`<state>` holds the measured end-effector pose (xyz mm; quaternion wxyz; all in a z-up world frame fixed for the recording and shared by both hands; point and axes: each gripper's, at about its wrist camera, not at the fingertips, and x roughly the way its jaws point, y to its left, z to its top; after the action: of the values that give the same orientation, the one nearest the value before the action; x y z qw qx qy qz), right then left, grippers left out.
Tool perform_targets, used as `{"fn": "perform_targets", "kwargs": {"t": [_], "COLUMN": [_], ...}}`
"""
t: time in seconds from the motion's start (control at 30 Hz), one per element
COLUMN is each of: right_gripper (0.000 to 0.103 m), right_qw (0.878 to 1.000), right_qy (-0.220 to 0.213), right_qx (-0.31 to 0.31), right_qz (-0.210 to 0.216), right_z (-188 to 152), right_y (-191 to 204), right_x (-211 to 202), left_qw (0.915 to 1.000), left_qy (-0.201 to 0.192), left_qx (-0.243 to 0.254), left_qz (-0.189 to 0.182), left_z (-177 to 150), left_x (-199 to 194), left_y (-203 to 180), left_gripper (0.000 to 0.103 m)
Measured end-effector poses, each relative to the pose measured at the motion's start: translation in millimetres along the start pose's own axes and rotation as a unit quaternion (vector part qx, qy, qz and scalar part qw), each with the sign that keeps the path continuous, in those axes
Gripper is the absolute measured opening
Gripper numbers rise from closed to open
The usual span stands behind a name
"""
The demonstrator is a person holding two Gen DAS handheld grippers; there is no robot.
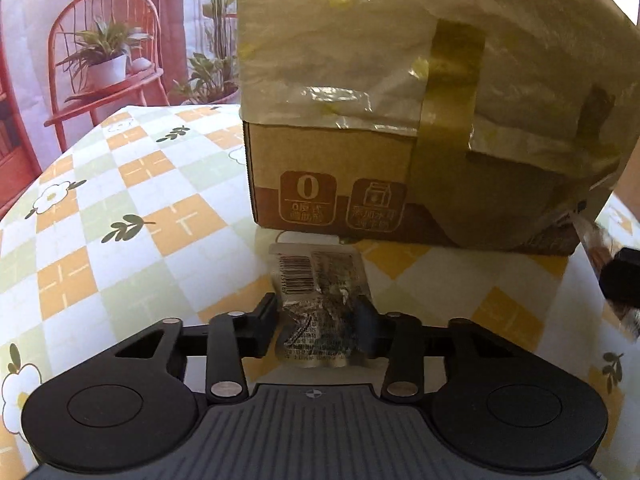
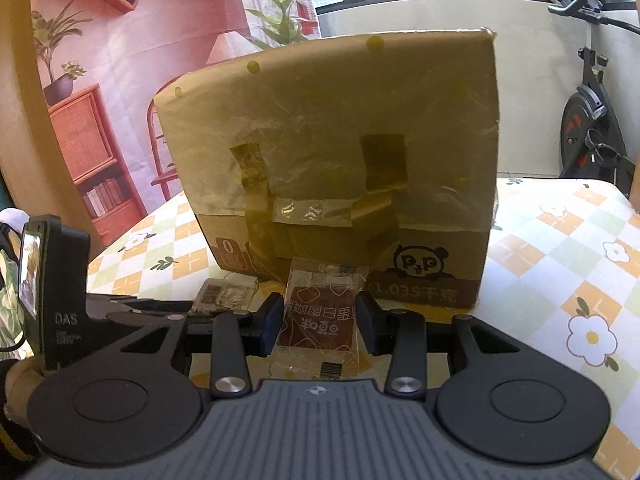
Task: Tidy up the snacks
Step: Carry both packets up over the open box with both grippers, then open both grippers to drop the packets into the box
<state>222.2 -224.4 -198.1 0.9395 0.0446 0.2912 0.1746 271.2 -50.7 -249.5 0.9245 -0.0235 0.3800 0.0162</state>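
Observation:
A taped cardboard box (image 1: 400, 128) stands on the checked tablecloth, close ahead in both views (image 2: 340, 152). My left gripper (image 1: 318, 322) is shut on a clear silver snack packet (image 1: 320, 280) with a barcode, just in front of the box. My right gripper (image 2: 320, 322) is shut on a clear packet with a red-brown label (image 2: 320, 316), also just in front of the box. The left gripper's body (image 2: 60, 300) and its packet (image 2: 224, 296) show at the left of the right wrist view.
The table (image 1: 100, 208) carries a cloth with orange and green checks and flowers. A printed backdrop of a red chair and plants (image 1: 104, 52) hangs behind. An exercise bike (image 2: 592, 112) stands at the far right, by a window.

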Motion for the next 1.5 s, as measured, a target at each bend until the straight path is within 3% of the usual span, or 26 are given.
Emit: {"fn": "perform_targets", "kwargs": {"t": [0.1,0.17,0.43,0.53,0.67,0.87,1.13,1.3,1.5], "right_gripper": [0.042,0.042,0.042,0.042,0.042,0.042,0.042,0.042,0.042], "right_qw": [1.0,1.0,1.0,1.0,1.0,1.0,0.999,0.998,0.993], "right_qy": [0.0,-0.002,-0.011,-0.014,-0.016,-0.021,-0.036,-0.06,-0.105], "right_qx": [0.004,0.006,0.003,0.001,0.001,0.002,-0.004,-0.018,-0.045], "right_qz": [-0.003,-0.005,-0.006,-0.006,-0.009,-0.011,-0.014,-0.013,-0.008], "right_z": [-1.3,-1.2,2.6,2.9,3.8,5.4,14.1,30.8,63.2], "right_y": [-2.7,-3.5,-0.3,2.1,2.5,3.8,6.2,12.1,22.8], "right_x": [-1.6,-2.8,-7.0,-9.4,-12.8,-16.0,-24.8,-35.3,-53.5], "left_qw": [1.0,0.9998,0.9987,0.997,0.9951,0.9947,0.9913,0.9847,0.9691], "left_qy": [-0.004,-0.012,-0.018,-0.039,-0.056,-0.052,-0.084,-0.13,-0.203], "left_qx": [0.0,0.0,-0.01,-0.006,0.015,0.004,-0.001,-0.001,0.006], "left_qz": [-0.006,-0.012,-0.048,-0.067,-0.081,-0.088,-0.101,-0.116,-0.14], "left_z": [-0.3,1.9,6.4,10.1,13.1,12.8,24.0,42.5,83.4], "left_x": [-2.5,-7.7,-10.5,-20.8,-30.7,-28.4,-57.3,-88.0,-119.0], "left_y": [0.9,2.6,11.2,13.6,10.2,14.8,24.8,32.5,32.3], "left_gripper": [0.035,0.022,0.018,0.004,0.004,0.004,0.004,0.004,0.004]}}
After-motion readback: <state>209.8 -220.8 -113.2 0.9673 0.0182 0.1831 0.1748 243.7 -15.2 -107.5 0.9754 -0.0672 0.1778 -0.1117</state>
